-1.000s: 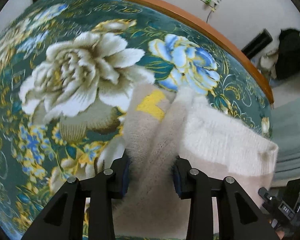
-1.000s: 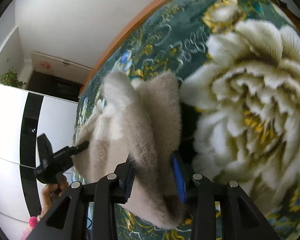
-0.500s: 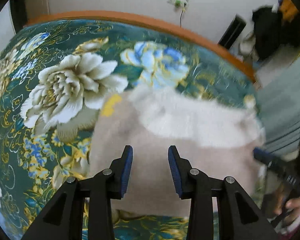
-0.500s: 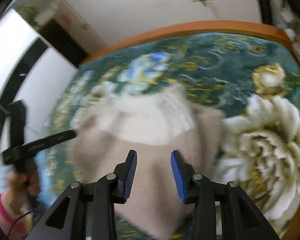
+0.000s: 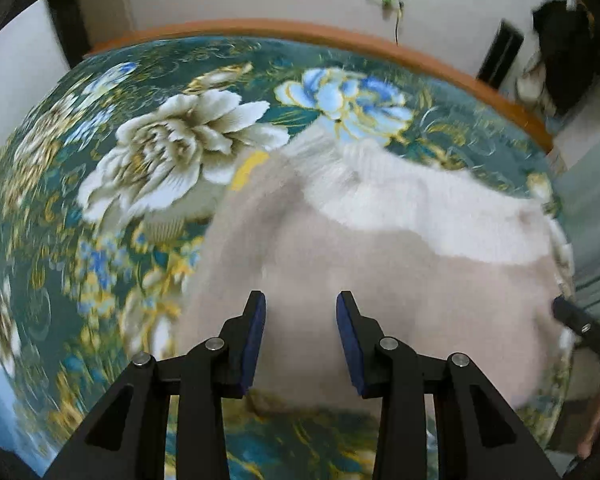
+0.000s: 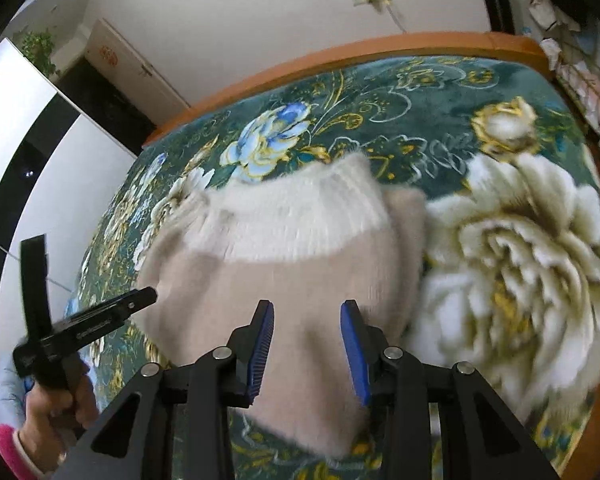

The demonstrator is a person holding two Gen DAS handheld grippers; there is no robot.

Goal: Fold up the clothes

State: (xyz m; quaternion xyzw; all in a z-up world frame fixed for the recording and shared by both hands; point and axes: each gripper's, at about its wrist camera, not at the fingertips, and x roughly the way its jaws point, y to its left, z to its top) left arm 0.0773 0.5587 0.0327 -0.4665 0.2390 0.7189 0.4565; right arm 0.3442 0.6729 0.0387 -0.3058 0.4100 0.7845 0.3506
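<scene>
The fuzzy beige sweater (image 5: 380, 272) lies folded on the floral blanket (image 5: 100, 160). Left gripper (image 5: 301, 338) and right gripper (image 6: 307, 346) hover above it, jaws released and empty, the sweater beneath and beyond them.

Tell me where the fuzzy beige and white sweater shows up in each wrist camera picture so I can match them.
Left wrist: sweater fills centre to right, beyond the open left gripper.
Right wrist: sweater sits centre-left, beyond the open right gripper.
Shared landmark: the blue flower just past its white band.
</scene>
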